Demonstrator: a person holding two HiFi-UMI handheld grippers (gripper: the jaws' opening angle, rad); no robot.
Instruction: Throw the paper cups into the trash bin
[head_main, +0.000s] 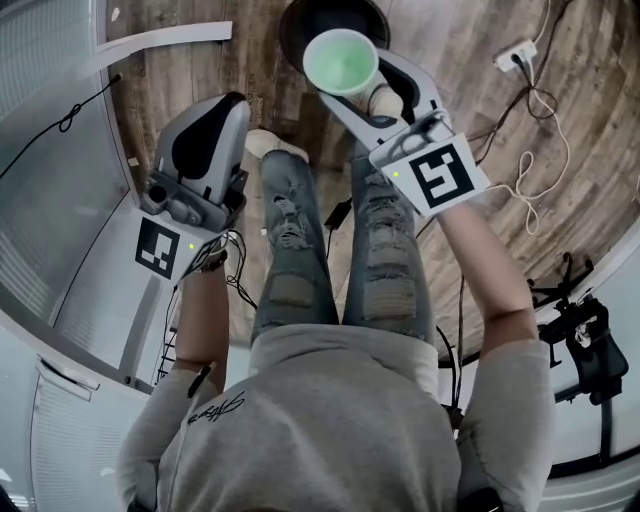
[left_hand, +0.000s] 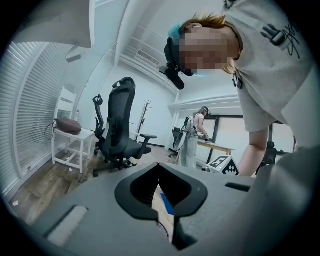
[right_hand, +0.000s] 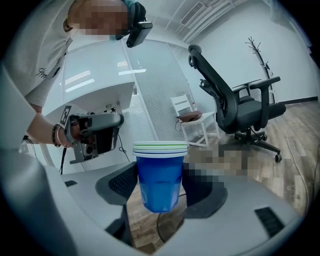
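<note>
The task seemed close to its end but was not finished. The stack of blue paper cups (right_hand: 160, 180) (several rims showed, one inside another) appeared just over the round dark trash bin (head_main: 372, 14) and was not yet released. The right gripper (head_main: 360, 85) was clamped on the sides of the stack, its jaws as wide apart as the cups. The left gripper (head_main: 205, 140) had its jaws together and carried nothing.

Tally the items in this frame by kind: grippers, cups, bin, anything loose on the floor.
Grippers: 2, left gripper shut and empty, right gripper holding the cups
Paper-cup stack: 1, blue outside, nested rims, number of cups unclear
Trash bin: 1, under the cups
Power strip: 1, on the floor
Total: 5
</note>
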